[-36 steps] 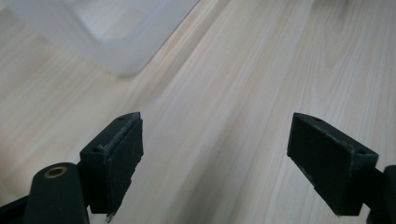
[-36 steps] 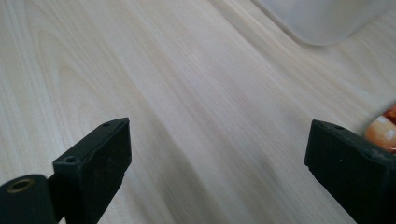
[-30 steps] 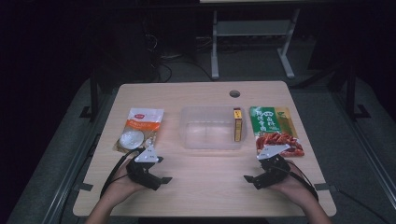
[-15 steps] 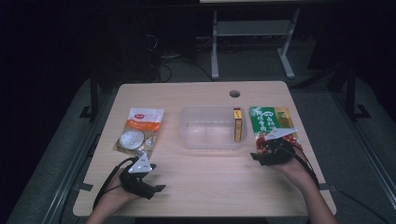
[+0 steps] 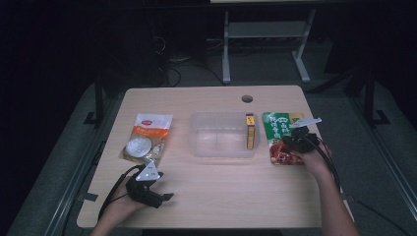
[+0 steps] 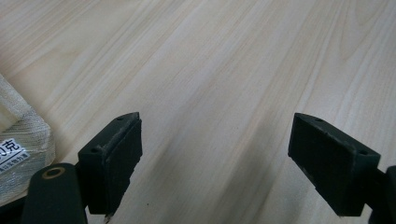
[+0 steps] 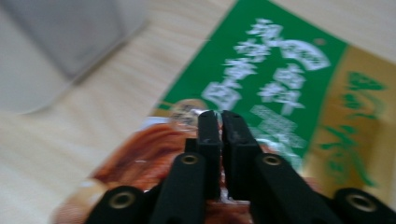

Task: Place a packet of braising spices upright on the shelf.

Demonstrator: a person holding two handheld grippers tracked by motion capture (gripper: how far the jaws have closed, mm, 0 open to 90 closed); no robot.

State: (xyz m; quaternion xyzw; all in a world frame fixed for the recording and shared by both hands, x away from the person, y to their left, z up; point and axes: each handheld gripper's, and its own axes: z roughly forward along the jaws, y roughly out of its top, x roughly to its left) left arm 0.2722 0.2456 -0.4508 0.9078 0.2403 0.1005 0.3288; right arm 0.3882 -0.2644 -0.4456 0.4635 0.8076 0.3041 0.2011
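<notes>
My right gripper [image 5: 286, 142] [image 7: 217, 115] hangs over the lower, red-printed end of a green snack packet [image 5: 278, 126] [image 7: 289, 79] that lies flat at the table's right. Its jaws have just been closing and now stand together, with nothing plainly seen between them. My left gripper [image 5: 163, 191] [image 6: 215, 154] rests low near the front left edge, jaws wide apart over bare wood. An orange-and-white packet [image 5: 147, 137] [image 6: 18, 140] lies just beyond it.
A clear plastic container [image 5: 196, 147] [image 7: 70, 37] stands at the table's middle, with a slim yellow box [image 5: 250, 130] upright inside at its right wall. A round cable hole [image 5: 247, 99] sits near the far edge. Dark floor surrounds the wooden table [image 5: 231, 196].
My right gripper has moved away from the front edge onto the green packet and its jaws have come together. The left gripper has shifted only slightly near the front edge.
</notes>
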